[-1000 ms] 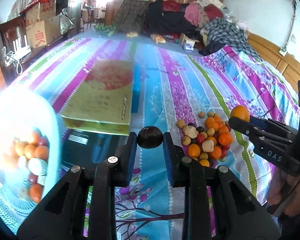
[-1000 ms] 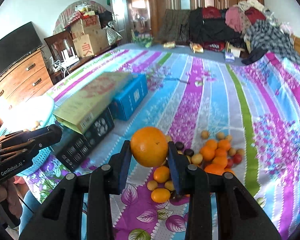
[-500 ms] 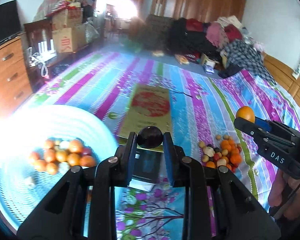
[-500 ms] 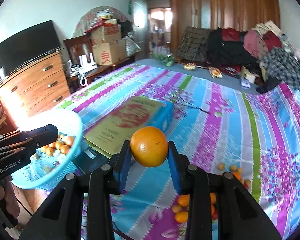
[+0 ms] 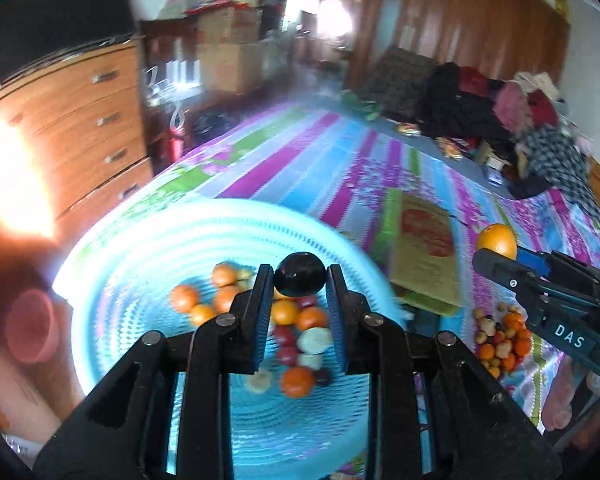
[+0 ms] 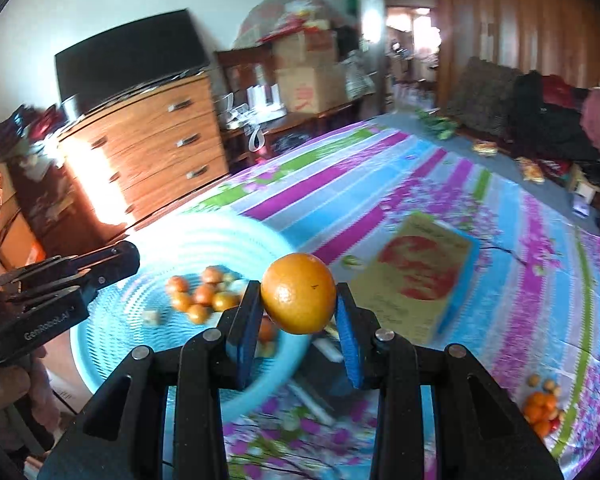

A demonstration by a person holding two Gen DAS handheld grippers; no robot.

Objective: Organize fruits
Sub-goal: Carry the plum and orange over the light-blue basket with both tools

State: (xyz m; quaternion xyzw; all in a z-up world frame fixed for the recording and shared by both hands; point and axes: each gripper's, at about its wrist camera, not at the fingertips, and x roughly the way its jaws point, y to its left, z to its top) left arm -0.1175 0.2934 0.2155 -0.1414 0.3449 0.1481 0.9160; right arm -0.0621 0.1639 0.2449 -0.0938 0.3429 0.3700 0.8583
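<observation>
1. My left claw pinches a dark plum between its blue pads. A second ago it hung over the bedspread beside the fruit pile; now it hovers above the pale blue basket, right over the fruit already collected there.

2. My right claw grips a large orange. It has swung left with the other one, from above the loose pile to the basket's near rim. The orange seems to sit just inside that rim, though I cannot tell for sure.

3. The loose fruit pile now lies well off to the right on the bed, past the flat yellow box.

4. I judge the carry is nearly finished for both fruits, and that letting go comes next. The plum looks ready to drop. The orange probably needs to go a little farther over the basket first, or it could clip the rim and roll off.
</observation>
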